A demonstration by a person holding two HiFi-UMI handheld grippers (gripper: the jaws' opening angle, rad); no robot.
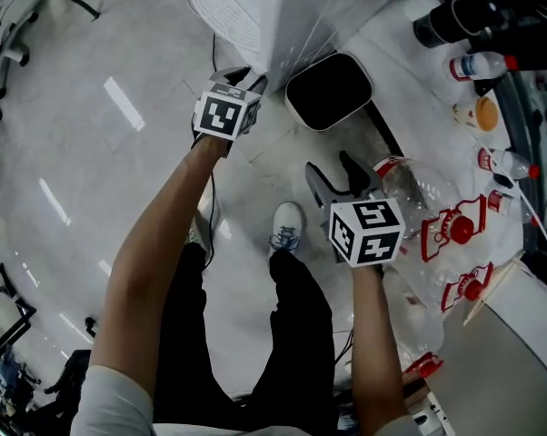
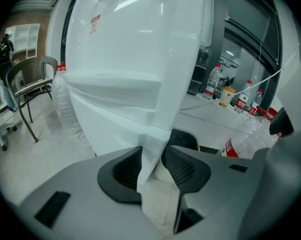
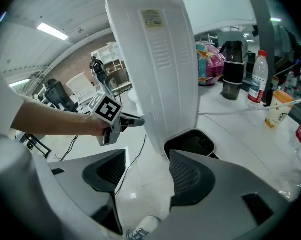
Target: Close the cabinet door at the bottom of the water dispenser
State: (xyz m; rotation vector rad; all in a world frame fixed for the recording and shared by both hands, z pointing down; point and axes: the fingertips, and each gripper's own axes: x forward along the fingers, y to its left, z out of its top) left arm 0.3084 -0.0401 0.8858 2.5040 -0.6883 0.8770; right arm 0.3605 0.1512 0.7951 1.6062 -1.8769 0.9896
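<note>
Closest in the head view, at lower centre, are the person's dark trouser legs and a white shoe (image 1: 287, 225) on the glossy floor (image 1: 119, 116). Just right of the shoe hangs the right gripper (image 1: 333, 173). Its jaws stand wide apart with nothing between them but floor, and it is not touching the dispenser.

Further up and left of centre, the left gripper (image 1: 243, 78) reaches to the foot of the white water dispenser (image 1: 292, 7). In the left gripper view its jaws are partly apart and straddle the free vertical edge of the cabinet door (image 2: 115, 119), a white panel at the bottom of the dispenser that angles out toward the camera. The edge lies against the left pad, and a sliver of gap shows at the right pad, so I judge the grip not yet clamped.

Beyond, at upper centre, a black bin (image 1: 328, 89) sits beside the dispenser's base, and clear plastic bottles (image 1: 455, 230) crowd the right side.

The door looks still ajar. The approach seems done, and swinging the panel flush remains.
</note>
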